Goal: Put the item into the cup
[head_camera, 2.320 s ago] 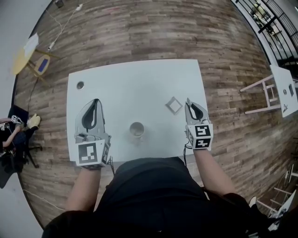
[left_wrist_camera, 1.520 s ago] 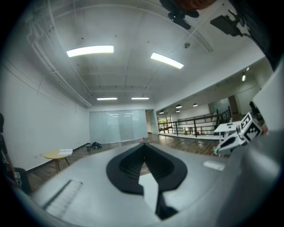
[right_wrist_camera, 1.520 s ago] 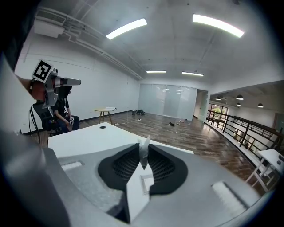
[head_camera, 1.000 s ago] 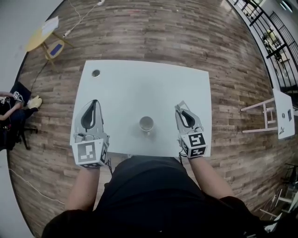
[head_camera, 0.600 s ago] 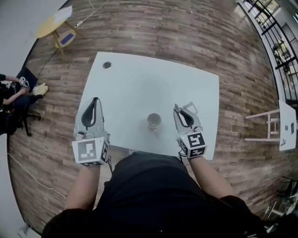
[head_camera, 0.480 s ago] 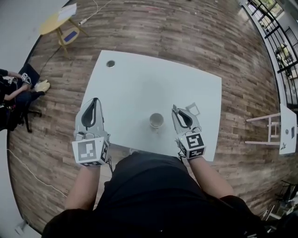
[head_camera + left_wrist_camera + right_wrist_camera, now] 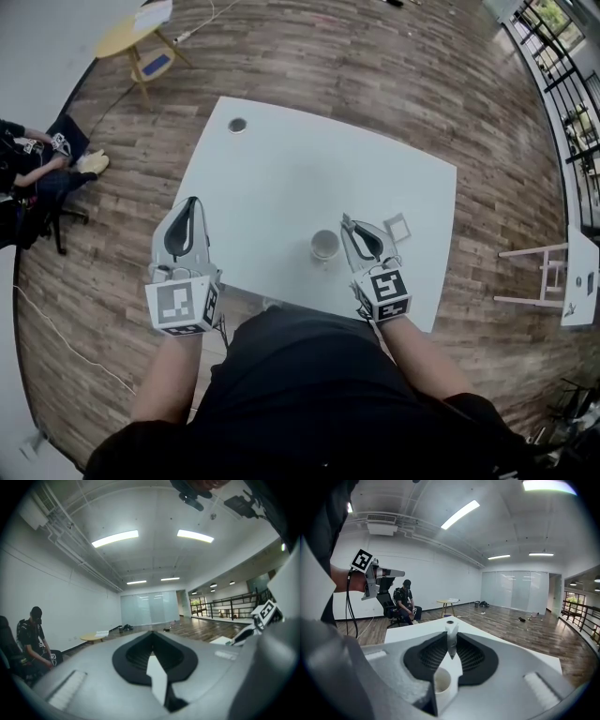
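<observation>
Slim whitish item (image 7: 451, 637), perhaps tapered

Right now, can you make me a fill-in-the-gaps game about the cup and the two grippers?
The cup stands on a white ____.
The right gripper pinches a small ____ item at its tips.
The left gripper is shut with ____ between its jaws.
Missing words: table, white, nothing.
</observation>
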{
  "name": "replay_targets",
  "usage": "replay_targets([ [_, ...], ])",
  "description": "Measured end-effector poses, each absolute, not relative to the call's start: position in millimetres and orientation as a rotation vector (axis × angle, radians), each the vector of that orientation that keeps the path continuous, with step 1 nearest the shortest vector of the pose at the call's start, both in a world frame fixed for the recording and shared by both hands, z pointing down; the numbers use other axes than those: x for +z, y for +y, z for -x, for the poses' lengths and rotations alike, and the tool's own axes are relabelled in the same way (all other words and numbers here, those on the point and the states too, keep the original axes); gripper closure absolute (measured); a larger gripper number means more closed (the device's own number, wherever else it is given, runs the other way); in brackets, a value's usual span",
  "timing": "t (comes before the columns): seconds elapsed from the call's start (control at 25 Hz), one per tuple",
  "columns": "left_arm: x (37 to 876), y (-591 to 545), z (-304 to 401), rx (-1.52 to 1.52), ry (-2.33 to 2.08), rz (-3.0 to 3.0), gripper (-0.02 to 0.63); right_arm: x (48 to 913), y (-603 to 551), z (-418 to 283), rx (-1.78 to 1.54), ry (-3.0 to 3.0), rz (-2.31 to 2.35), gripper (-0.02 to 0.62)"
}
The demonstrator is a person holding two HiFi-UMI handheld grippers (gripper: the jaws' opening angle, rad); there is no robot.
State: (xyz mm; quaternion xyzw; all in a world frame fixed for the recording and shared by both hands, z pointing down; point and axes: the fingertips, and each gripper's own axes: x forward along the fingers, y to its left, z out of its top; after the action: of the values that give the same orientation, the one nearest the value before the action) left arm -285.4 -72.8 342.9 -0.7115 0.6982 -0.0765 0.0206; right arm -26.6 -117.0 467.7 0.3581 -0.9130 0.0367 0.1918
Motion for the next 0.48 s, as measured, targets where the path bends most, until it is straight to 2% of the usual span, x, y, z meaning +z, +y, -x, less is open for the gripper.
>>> replay_targets([
  [0.48, 354.1, -88.4, 274.0, -0.255, 2.122, 2.286, 0.598, 485.0, -97.0, 40.2, 0.158, -2.538, -0.930, 0.531],
])
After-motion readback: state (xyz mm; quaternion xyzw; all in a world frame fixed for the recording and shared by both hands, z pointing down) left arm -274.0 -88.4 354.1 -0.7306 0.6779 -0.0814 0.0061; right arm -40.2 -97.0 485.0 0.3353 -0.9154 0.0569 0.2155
